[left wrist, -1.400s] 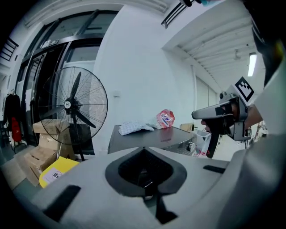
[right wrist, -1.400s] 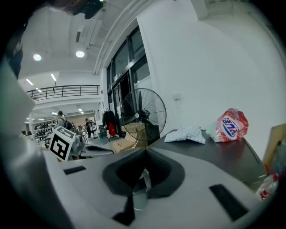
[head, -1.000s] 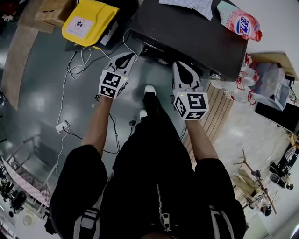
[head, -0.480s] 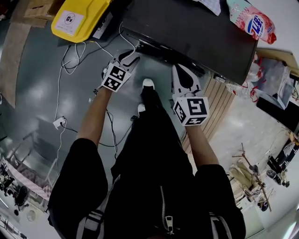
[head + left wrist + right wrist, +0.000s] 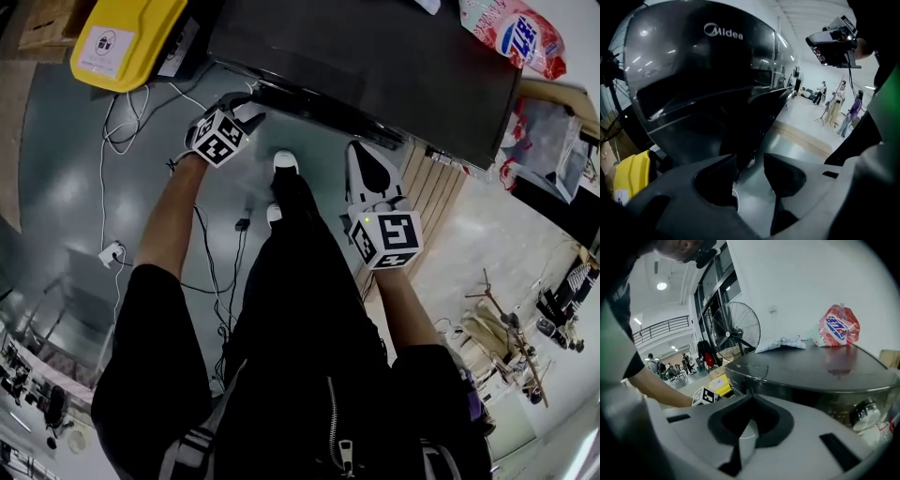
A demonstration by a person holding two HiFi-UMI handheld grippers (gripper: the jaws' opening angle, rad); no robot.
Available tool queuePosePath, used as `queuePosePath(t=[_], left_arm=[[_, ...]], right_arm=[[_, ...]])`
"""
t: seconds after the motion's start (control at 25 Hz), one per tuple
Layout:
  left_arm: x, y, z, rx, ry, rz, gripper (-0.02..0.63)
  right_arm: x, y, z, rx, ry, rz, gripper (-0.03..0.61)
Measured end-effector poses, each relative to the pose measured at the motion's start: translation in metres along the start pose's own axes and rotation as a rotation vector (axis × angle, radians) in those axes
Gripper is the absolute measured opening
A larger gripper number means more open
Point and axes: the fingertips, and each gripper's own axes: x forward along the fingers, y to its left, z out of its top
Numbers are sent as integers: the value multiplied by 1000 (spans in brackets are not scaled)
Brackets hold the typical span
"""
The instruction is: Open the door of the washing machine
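Note:
The dark grey washing machine (image 5: 375,56) fills the top of the head view. Its glossy front with a white logo (image 5: 693,79) looms close in the left gripper view. My left gripper (image 5: 246,105) hangs low in front of the machine's left part, pointing steeply down. Its jaws are opening, with nothing between them and only floor showing in the gap of the left gripper (image 5: 750,166). My right gripper (image 5: 362,150) is held higher near the machine's front right, just below its top edge. The right gripper (image 5: 751,397) is shut and holds nothing.
A yellow case (image 5: 127,42) and white cables (image 5: 122,122) lie on the floor left of the machine. A detergent bag (image 5: 523,37) and a cloth (image 5: 780,343) rest on its top. The person's shoe (image 5: 284,161) is between the grippers. A standing fan (image 5: 736,329) stands behind.
Both grippers have sunk in front of the machine, the left one much further and tipped more steeply down. The left jaws have gone from shut to parted.

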Motion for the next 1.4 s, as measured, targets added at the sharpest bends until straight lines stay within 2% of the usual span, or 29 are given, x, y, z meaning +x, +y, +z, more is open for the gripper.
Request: queuePosePath(t=[0.2,0.4,0.52,0.68,0.92,1.04,1.4], left_arm=[[31,3,-22,98,95,-37,161],[49,0,-21,226,112,-86,122],[51,-2,-22,275,130,-76,99],[54,-4,-22,266,152,-44,95],[42,-30,-43,304,172,-95,84],[35,-55,-55,279,159,-102,83],[17,-129,-88,175,168,-25,75]], right_arm=[[-4,-8,-22,14,32,-23,3],[-15,-18,-37,16,53,-57,3],[-24,-23,-48,28,63,-72,3],[-35,-20,-64,52,72,-81,3],[-52,-22,-70,88,41,-116,3],[-65,-23,-72,74,29,-117,3],[-114,6,-91,55,-22,-111,3]])
